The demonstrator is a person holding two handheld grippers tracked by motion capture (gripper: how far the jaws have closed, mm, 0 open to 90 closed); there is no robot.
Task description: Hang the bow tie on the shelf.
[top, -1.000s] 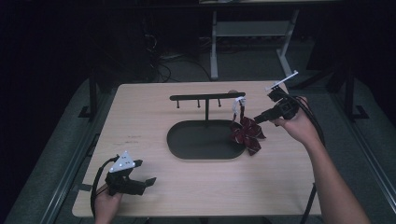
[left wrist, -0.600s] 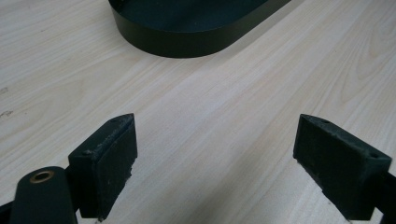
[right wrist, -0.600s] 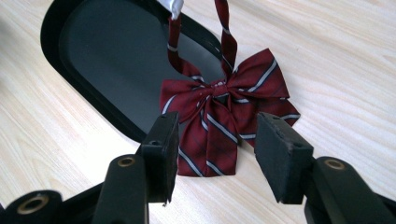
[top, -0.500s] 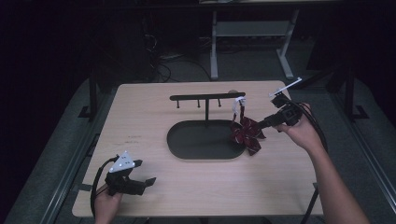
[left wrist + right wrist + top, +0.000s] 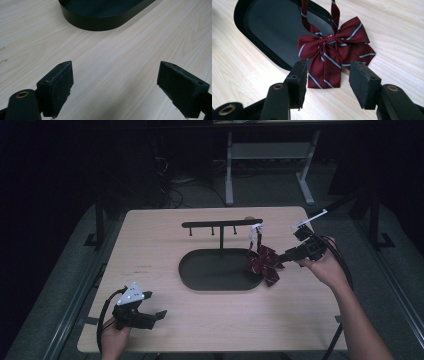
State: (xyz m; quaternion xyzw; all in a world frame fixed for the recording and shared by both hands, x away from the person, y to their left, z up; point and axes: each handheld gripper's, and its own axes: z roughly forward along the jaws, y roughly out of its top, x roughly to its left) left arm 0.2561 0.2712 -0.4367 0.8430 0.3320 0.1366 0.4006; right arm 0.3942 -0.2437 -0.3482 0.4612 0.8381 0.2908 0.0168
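Observation:
A dark red striped bow tie [image 5: 263,263] hangs by its strap from the right end of a black stand's hook bar [image 5: 222,224]. The bow rests against the right rim of the stand's oval base [image 5: 210,270]. My right gripper [image 5: 282,257] sits just right of the bow, pointing at it. In the right gripper view the bow tie [image 5: 332,55] lies ahead, and its lower tail reaches between the jaws of the right gripper [image 5: 328,80] without touching the pads. Those jaws have just been opening. My left gripper [image 5: 157,315] rests open at the table's front left.
The light wooden table [image 5: 150,250] carries just the stand. The left gripper [image 5: 115,85] has bare wood between its jaws, with the base's [image 5: 100,15] rounded end ahead. Metal desk legs [image 5: 229,170] stand on the dark floor beyond the far edge.
My right hand has shifted slightly right and lower, drawing back a little from the bow. The bow stays hanging on the bar. The left gripper has not moved.

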